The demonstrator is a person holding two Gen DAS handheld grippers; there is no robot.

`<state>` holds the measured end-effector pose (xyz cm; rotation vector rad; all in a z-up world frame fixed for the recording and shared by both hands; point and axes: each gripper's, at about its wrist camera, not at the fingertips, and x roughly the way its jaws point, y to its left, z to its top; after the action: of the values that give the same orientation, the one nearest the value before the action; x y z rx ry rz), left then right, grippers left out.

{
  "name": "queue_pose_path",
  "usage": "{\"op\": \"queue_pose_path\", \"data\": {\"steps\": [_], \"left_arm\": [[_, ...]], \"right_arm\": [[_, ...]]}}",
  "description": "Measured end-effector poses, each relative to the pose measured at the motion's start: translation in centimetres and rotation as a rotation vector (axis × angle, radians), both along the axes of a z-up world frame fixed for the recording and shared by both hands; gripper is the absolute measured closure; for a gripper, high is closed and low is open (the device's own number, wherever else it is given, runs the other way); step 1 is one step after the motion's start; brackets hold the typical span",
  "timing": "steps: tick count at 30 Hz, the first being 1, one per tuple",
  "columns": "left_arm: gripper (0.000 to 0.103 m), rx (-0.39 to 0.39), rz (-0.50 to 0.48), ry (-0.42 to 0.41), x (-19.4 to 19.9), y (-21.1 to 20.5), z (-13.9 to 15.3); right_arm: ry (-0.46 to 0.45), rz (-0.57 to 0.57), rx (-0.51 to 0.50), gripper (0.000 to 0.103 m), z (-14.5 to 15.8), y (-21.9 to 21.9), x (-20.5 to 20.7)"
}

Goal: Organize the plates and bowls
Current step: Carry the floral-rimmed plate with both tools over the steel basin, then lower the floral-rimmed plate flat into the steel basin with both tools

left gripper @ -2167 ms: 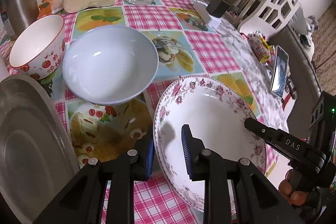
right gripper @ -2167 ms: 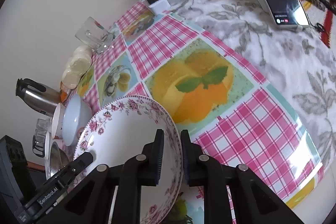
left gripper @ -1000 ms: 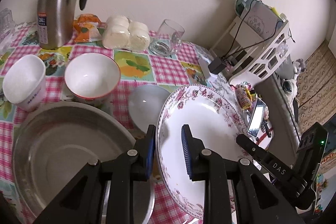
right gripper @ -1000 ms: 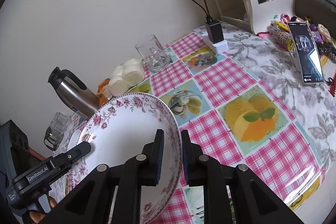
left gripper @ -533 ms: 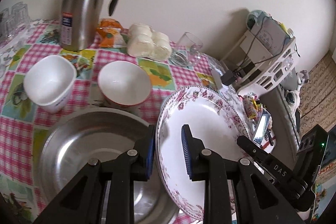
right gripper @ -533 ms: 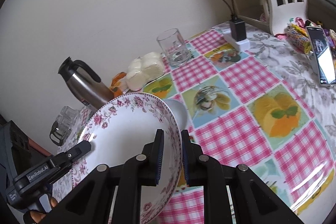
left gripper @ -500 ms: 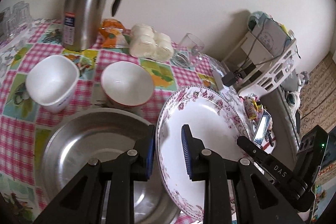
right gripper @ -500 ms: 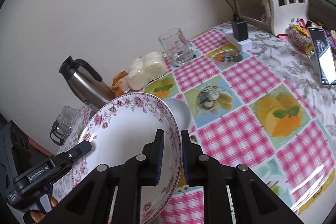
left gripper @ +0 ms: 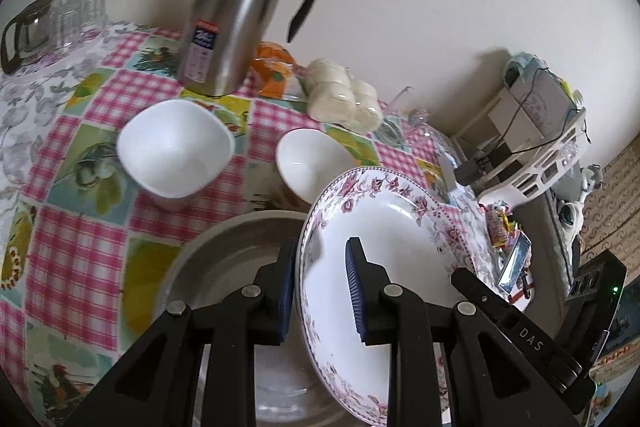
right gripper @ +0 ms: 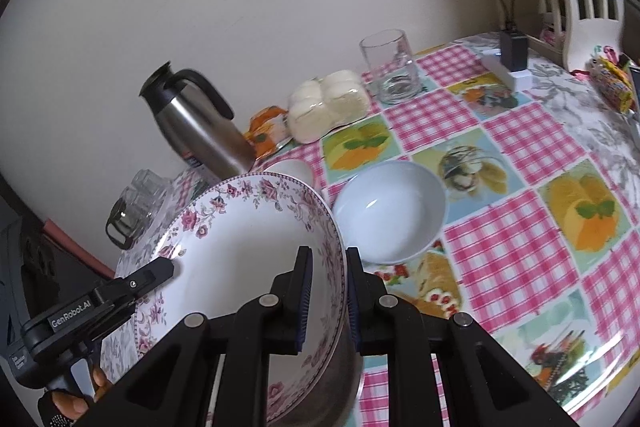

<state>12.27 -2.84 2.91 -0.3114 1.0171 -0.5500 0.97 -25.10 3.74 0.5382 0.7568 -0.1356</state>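
Observation:
Both grippers hold one floral-rimmed white plate (left gripper: 384, 235), each clamped on an opposite rim. My left gripper (left gripper: 320, 291) is shut on its left rim; my right gripper (right gripper: 326, 303) is shut on its right rim, the plate (right gripper: 240, 247) raised and tilted. Under it lies a large steel basin (left gripper: 224, 251). A square white bowl (left gripper: 174, 147) and a round white bowl (left gripper: 308, 159) stand beyond the basin. A pale blue bowl (right gripper: 390, 211) sits on the table to the right of the plate.
A steel thermos jug (left gripper: 240, 11) stands at the back by the wall, with wrapped buns (left gripper: 344, 101) and an orange packet beside it. Glasses (left gripper: 60, 15) stand far left, a tumbler (right gripper: 390, 71) far back. A white rack (left gripper: 540, 143) and a phone lie right.
Both grippers have carried the plate up and leftward, from the table over the steel basin. The thermos and square bowl have come into view. The grips have not changed.

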Motion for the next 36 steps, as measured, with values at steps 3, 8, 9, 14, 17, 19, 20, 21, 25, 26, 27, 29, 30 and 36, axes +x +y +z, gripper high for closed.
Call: {"op": "queue_pose_path", "data": {"steps": [3, 8, 9, 14, 17, 19, 20, 21, 25, 26, 27, 29, 30, 36], "left_arm": [[0.078, 0.013, 0.015, 0.009, 0.0, 1.0, -0.4], [0.078, 0.030, 0.038, 0.037, -0.1, 2.4, -1.4], [0.078, 0.033, 0.041, 0.044, -0.1, 2.6, -1.6], [0.078, 0.046, 0.046, 0.098, -0.3, 3.1, -3.0], [0.078, 0.064, 0.040, 0.132, -0.5, 3.0, -3.8], [0.078, 0.070, 0.037, 0.151, -0.6, 2.9, -4.2], [0.078, 0.074, 0.036, 0.156, -0.6, 2.8, -4.4], [0.078, 0.081, 0.035, 0.162, -0.6, 2.7, -4.6], [0.078, 0.104, 0.032, 0.179, -0.6, 2.4, -5.3], [0.078, 0.107, 0.032, 0.184, -0.6, 2.4, -5.5], [0.078, 0.110, 0.032, 0.189, -0.6, 2.4, -5.6], [0.078, 0.113, 0.033, 0.204, -0.5, 2.4, -6.1], [0.078, 0.115, 0.033, 0.208, -0.5, 2.4, -6.3], [0.078, 0.140, 0.029, 0.227, -0.5, 2.0, -7.1]], "right_arm": [[0.009, 0.017, 0.001, 0.086, -0.3, 0.9, 0.4], [0.034, 0.051, -0.001, 0.086, -1.0, 2.3, 1.2], [0.039, 0.057, -0.001, 0.086, -1.1, 2.5, 1.3], [0.074, 0.079, -0.018, 0.086, -1.9, 3.3, 1.7], [0.101, 0.084, -0.028, 0.086, -2.3, 3.5, 1.9], [0.125, 0.087, -0.035, 0.085, -2.8, 3.5, 2.0], [0.135, 0.087, -0.037, 0.085, -3.0, 3.5, 2.1], [0.142, 0.088, -0.037, 0.085, -3.2, 3.5, 2.1], [0.178, 0.090, -0.038, 0.085, -4.2, 3.4, 2.4], [0.187, 0.091, -0.039, 0.085, -4.5, 3.4, 2.4], [0.193, 0.092, -0.041, 0.085, -4.7, 3.4, 2.5], [0.205, 0.095, -0.044, 0.085, -5.0, 3.5, 2.6], [0.210, 0.095, -0.043, 0.085, -5.2, 3.5, 2.6], [0.247, 0.097, -0.039, 0.085, -6.3, 3.4, 3.0]]}}
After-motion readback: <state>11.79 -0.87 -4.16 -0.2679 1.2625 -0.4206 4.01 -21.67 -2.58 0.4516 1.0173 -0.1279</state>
